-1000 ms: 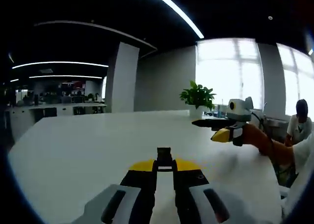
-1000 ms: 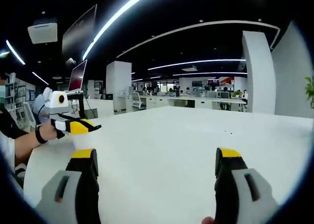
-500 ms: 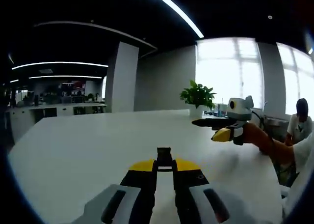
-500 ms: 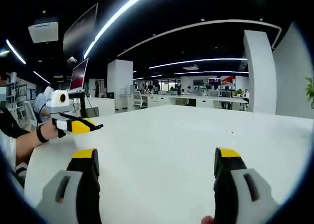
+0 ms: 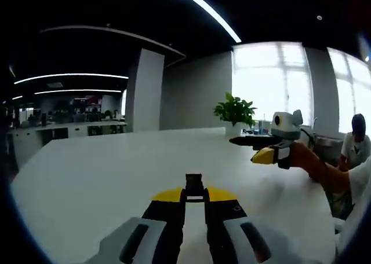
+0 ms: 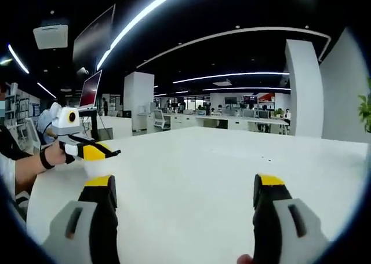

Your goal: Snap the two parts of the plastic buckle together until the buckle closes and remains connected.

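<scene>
In the left gripper view, the left gripper (image 5: pixel 194 195) rises from 6 o'clock with its yellow-tipped jaws drawn close together, clenched on a small black piece (image 5: pixel 194 184) that pokes up between the tips — it looks like one part of the plastic buckle, though it is too small to make out in detail. Beyond it, the white table (image 5: pixel 104 171) spreads out toward 12 o'clock. At about 3 o'clock the right gripper (image 5: pixel 255 148) comes in, held up above the table by a person's hand (image 5: pixel 301 160); from this side its jaws look like one dark and one yellow tip, and whether anything sits between them I cannot tell. A potted plant (image 5: pixel 235 112) stands at the far table edge, before bright windows (image 5: pixel 272 84). Another person (image 5: pixel 355 142) sits at the far 3 o'clock edge.

In the right gripper view, the right gripper (image 6: pixel 184 189) has its jaws released — spread wide, one at 7 o'clock and one at 5 o'clock, with bare table (image 6: pixel 191 160) between them. At 9 o'clock the left gripper (image 6: pixel 107 153) shows side-on above the table, held by a hand (image 6: pixel 49 157) with a dark wristband, its yellow-and-black tips pointing toward 3 o'clock. Behind it stands a monitor (image 6: pixel 93 90) on a stand. Desks and a white pillar (image 6: pixel 302 87) fill the far room.
</scene>
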The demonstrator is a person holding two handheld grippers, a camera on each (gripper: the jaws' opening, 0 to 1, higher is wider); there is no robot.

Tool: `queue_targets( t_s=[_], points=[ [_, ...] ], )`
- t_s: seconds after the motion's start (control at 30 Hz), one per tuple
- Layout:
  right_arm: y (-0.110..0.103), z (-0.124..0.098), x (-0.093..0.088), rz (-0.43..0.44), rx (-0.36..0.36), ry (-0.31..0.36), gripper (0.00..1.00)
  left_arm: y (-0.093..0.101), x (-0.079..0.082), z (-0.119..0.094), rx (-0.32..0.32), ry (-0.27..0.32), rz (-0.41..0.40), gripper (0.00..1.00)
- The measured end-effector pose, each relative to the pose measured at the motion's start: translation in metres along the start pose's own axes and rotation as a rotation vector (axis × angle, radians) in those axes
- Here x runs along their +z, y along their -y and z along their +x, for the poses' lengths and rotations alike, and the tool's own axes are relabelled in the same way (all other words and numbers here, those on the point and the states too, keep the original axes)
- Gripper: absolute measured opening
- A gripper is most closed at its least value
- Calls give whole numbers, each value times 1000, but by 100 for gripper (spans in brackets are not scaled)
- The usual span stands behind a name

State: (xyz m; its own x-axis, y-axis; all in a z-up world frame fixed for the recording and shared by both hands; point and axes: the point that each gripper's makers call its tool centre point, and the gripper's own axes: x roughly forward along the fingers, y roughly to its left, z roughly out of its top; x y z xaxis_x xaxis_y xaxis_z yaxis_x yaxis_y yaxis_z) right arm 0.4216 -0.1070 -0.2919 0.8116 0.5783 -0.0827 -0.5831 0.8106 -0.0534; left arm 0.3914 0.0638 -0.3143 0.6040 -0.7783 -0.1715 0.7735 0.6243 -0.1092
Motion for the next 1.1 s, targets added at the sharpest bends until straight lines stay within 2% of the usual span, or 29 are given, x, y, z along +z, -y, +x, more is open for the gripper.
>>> queue_targets(
  t_s=[0.33,0.5,0.73,0.93,1.1],
  points=[
    [-1,-2,0,1,3,-1,98,-3,9,13,6,-10,13,10],
    [-5,-1,-1,6,25,-5,98,-6,21,17,3,4,-3,10],
    [-3,0,0,2,23,-4,98,-5,34,34,-2,3,10,10],
    [-4,0,0,2,29,-8,98,-4,38,45,-4,5,10,10],
    [-6,0,1,1,34,-4,98,-4,35,58,2,-8,7,10]
  ],
)
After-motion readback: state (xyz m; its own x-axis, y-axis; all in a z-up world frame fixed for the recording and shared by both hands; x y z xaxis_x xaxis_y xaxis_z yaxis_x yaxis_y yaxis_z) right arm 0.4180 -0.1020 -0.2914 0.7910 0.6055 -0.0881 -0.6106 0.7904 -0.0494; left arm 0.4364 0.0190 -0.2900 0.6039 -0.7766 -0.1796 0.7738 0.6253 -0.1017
